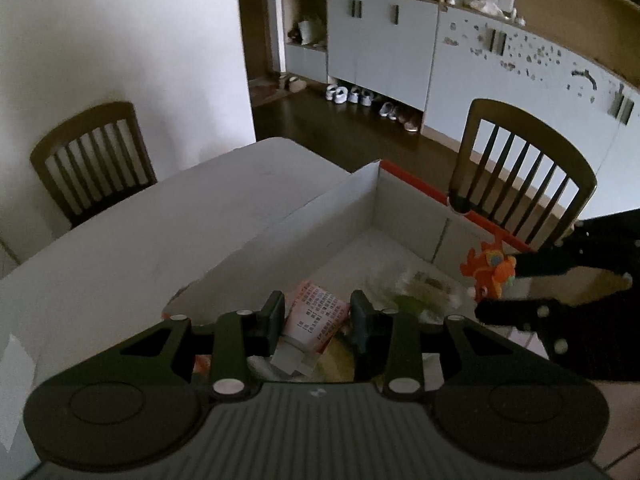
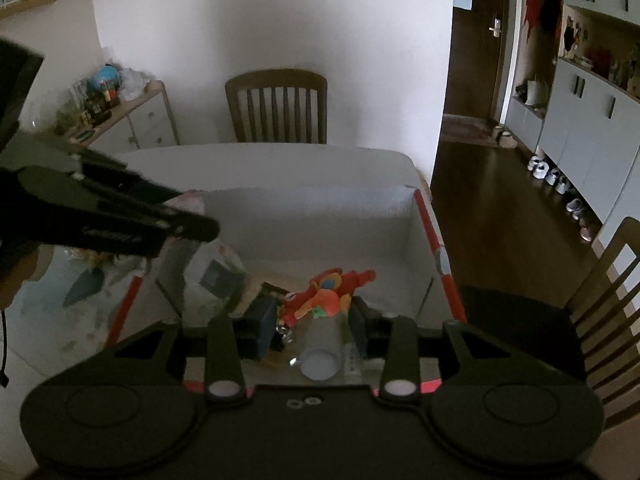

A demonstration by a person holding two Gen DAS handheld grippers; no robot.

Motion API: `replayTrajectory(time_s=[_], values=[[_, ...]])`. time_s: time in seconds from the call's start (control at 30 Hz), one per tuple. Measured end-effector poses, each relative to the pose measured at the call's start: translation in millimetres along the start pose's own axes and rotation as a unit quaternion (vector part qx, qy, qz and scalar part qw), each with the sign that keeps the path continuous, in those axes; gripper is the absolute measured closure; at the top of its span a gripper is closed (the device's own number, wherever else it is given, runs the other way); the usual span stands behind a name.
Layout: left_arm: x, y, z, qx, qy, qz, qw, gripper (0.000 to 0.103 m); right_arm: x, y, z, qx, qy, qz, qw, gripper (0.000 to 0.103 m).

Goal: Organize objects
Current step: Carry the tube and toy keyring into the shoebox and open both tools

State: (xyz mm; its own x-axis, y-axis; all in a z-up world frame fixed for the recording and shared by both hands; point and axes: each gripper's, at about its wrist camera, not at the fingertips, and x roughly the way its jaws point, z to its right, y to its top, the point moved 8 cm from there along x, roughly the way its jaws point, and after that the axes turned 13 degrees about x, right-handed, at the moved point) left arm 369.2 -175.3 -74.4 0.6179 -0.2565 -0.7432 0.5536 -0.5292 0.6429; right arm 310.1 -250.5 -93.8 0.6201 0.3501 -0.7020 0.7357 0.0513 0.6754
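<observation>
A white cardboard box with red rims (image 1: 412, 204) stands on the white table (image 1: 160, 216). My left gripper (image 1: 318, 316) is above the box, its jaws on either side of a pink-and-white tube (image 1: 316, 318), gripping it. My right gripper (image 2: 312, 316) holds an orange-red plush toy (image 2: 326, 294) over the box (image 2: 424, 220); the toy also shows in the left wrist view (image 1: 490, 268). A white cylindrical bottle (image 2: 320, 350) lies below it. Clear packets (image 1: 416, 292) lie in the box.
A wooden chair (image 1: 524, 168) stands beyond the box on the right and another (image 1: 92, 156) at the table's left end. Grey cabinets (image 1: 380, 44) with shoes beneath line the far wall. A patterned mat (image 2: 60, 312) lies left of the box.
</observation>
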Motion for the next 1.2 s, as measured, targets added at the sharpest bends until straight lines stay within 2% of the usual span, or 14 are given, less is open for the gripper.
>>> replayTrajectory(time_s=[0.37,0.8,1.2], values=[[63.7,8.9,8.7,0.020,0.004,-0.034,0.9992,0.069,36.8,-15.2,4.9,-0.008,0.001,-0.040,0.999,0.065],[117.8,5.4,14.4,0.004,-0.014,-0.085,0.9963,0.068,70.9,-33.2,-4.1,-0.036,0.006,-0.098,0.995,0.065],[134.2,-11.8,17.6,0.001,-0.018,-0.122,0.9923,0.067,69.0,-33.9,7.5,-0.019,0.005,-0.105,0.994,0.061]])
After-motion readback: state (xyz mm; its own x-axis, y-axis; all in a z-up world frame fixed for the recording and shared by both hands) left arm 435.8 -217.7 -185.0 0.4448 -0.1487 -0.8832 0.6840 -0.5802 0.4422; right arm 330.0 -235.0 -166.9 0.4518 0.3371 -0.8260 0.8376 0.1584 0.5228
